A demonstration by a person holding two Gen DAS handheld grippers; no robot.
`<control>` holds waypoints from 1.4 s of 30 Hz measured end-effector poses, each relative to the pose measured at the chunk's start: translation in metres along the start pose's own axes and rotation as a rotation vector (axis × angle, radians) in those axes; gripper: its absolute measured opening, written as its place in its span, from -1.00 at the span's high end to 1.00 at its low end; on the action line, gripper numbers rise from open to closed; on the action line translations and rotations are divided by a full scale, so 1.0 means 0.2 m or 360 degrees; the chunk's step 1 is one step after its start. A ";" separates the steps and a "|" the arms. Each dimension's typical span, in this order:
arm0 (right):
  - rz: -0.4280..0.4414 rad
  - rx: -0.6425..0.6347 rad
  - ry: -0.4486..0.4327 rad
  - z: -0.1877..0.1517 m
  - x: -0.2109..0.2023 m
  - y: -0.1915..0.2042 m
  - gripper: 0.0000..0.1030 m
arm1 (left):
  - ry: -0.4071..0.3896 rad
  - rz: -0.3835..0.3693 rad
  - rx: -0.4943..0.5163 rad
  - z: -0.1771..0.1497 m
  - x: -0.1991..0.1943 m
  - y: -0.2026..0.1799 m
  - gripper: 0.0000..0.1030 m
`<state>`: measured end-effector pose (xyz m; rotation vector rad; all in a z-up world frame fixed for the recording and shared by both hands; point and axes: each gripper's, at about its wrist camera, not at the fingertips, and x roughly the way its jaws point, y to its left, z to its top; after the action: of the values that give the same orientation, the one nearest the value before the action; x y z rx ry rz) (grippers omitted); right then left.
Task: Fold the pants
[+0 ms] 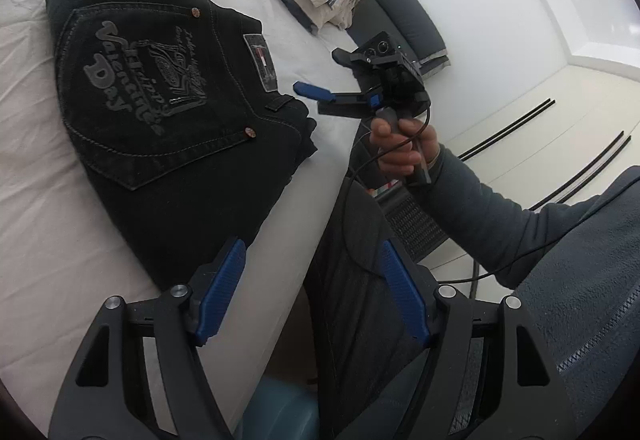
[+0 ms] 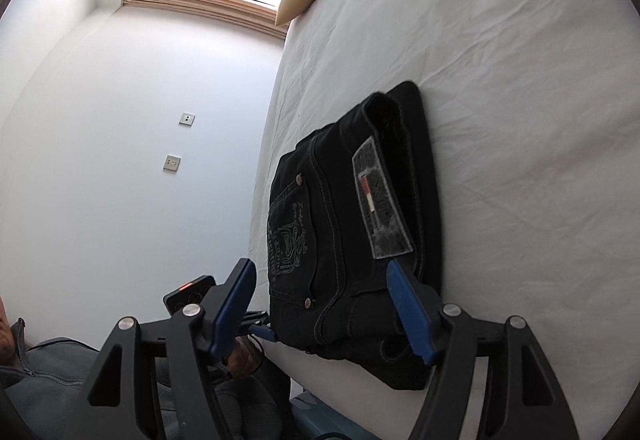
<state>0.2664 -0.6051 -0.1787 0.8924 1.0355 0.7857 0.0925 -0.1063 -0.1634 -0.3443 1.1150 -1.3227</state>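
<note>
The black denim pants [image 1: 160, 112] are laid as a compact folded bundle near the edge of the white-sheeted bed [image 1: 48, 224], back pocket with grey printed lettering and waistband patch turned upward, layers stacked at the waistband end. The folding is judged essentially complete, which would explain why both tools are held clear of the cloth. The left gripper [image 1: 312, 288] is held with its blue fingers spread and empty; the right gripper [image 2: 324, 304] is likewise parted, nothing being gripped.
</note>
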 end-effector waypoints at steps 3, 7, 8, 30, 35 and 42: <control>-0.0106 0.0003 -0.0083 0.06 -0.07 -0.03 -0.46 | -0.0179 0.0152 -0.0052 0.00 -0.20 0.05 -0.38; -0.0169 0.0002 0.0006 0.14 0.03 -0.06 -0.50 | -0.0398 0.0387 -0.0189 0.09 -0.39 0.19 -0.59; -0.0190 0.0008 0.0047 0.16 0.07 -0.08 -0.50 | -0.0422 0.0457 -0.0256 0.11 -0.39 0.23 -0.59; -0.0614 -0.0372 0.0158 0.14 0.33 0.16 0.55 | -0.0192 0.0759 -0.0432 0.39 -0.09 0.30 0.56; -0.0617 -0.0526 0.0114 0.18 0.34 0.38 0.58 | -0.0286 0.0763 -0.0394 0.46 -0.24 0.25 0.59; -0.0558 -0.0579 0.0053 0.45 0.51 0.52 0.59 | -0.0413 0.0911 -0.0312 0.65 -0.64 0.31 0.59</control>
<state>0.3702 -0.4934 -0.1018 0.3744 1.0021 0.6636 0.2516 -0.0234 -0.0909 -0.3002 1.0226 -0.6471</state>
